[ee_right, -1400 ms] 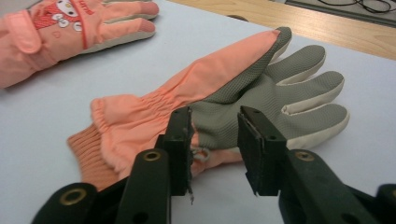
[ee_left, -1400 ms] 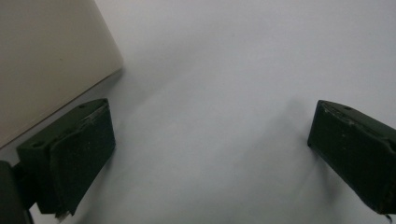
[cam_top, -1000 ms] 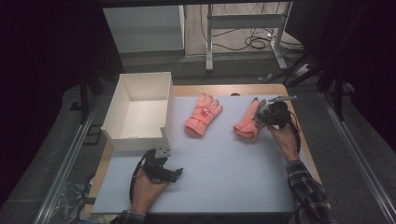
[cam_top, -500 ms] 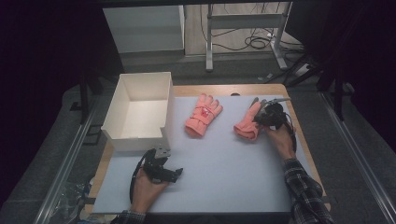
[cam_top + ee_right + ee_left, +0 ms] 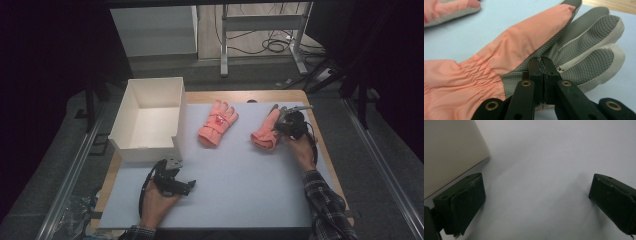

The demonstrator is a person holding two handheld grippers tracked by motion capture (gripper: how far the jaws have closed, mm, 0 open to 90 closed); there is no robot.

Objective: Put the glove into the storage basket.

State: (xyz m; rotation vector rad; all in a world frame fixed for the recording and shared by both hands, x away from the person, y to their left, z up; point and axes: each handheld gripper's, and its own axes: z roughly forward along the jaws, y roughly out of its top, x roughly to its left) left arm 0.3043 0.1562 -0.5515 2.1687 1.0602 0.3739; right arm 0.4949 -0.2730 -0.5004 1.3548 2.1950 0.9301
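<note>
Now we see two pink gloves lying on a pale blue mat on the table (image 5: pixel 240 96), beside an empty white box (image 5: pixel 150 120). Our right tool (image 5: pixel 286 121) sits on the glove farther from the box (image 5: pixel 265 134), its jaws pressed together on the grey palm fabric. The other glove (image 5: pixel 218 123) lies untouched between that one and the box. Our left tool (image 5: pixel 172 181) rests on the mat just in front of the box, jaws spread wide and empty.

We judge the work barely begun: one glove gripped, neither moved to the box.

The right gripper view shows the pinch on the textured palm (image 5: pixel 564 50), which the high view cannot resolve. The left gripper view shows the box wall (image 5: pixel 449 152) close by.
</note>
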